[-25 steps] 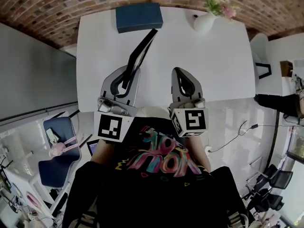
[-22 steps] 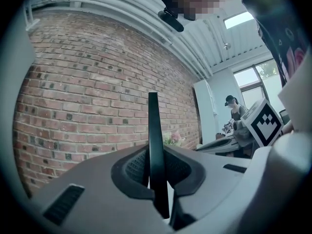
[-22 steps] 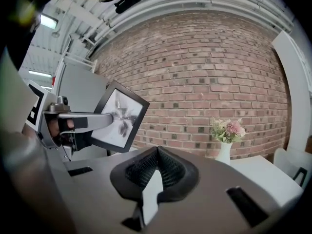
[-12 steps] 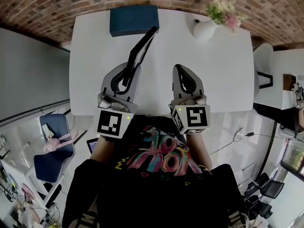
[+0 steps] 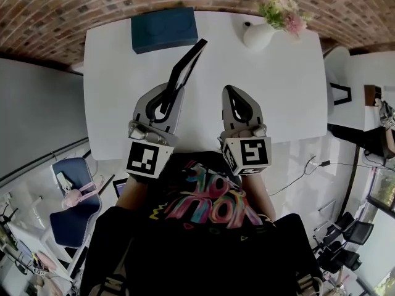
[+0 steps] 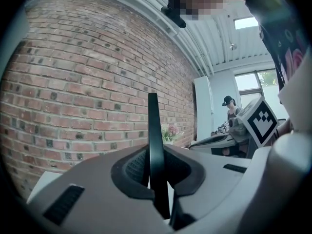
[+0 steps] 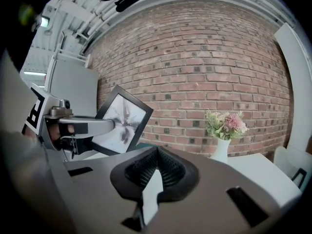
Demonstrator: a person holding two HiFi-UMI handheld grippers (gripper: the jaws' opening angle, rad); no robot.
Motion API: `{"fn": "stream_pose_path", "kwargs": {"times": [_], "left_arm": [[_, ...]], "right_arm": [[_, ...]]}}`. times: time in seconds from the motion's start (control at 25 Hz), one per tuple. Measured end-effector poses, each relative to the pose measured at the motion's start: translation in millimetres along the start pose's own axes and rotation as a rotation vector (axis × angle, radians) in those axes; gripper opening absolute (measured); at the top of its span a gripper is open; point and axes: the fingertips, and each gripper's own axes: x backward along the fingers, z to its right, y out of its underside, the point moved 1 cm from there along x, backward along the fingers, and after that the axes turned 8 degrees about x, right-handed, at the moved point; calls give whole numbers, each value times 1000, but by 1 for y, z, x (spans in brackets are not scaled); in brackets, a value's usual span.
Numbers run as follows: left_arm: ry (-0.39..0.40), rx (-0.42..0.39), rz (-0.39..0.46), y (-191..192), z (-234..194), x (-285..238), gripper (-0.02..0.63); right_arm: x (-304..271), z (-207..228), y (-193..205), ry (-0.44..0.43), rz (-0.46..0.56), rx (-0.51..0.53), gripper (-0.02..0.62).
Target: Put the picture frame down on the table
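Observation:
A black-edged picture frame (image 5: 186,66) is held above the white table (image 5: 281,88), tilted up and away from me. My left gripper (image 5: 172,91) is shut on its lower edge. In the left gripper view the frame (image 6: 153,140) shows edge-on as a thin dark blade between the jaws. From the right gripper view its glazed front (image 7: 122,123) is visible with the left gripper (image 7: 110,126) clamped on it. My right gripper (image 5: 232,92) hovers beside it over the table's near edge, shut with nothing between its pads (image 7: 146,172).
A dark blue box (image 5: 164,28) lies at the table's far left. A white vase of pink flowers (image 5: 260,32) stands at the far right, by the brick wall. A blue chair (image 5: 74,193) stands on the floor to the left.
Both grippers hold nearly the same pose, the frame still in the left one. The table and its objects have shifted slightly in the head view.

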Motion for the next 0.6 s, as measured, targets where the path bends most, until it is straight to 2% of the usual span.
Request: {"fn": "stream_pose_path", "kwargs": {"times": [0.12,0.28,0.6], "left_arm": [[24,34,-25,8,-1,-6,46],[67,49,-118,30,-5,-8,46],[133,151,-214,69,4,-17,46]], "right_arm": [[-2,3,6,7,-17,-6,20],[-3,2,14,6,-37,-19,20],[1,5,42,-6,-78,-55,20]]}}
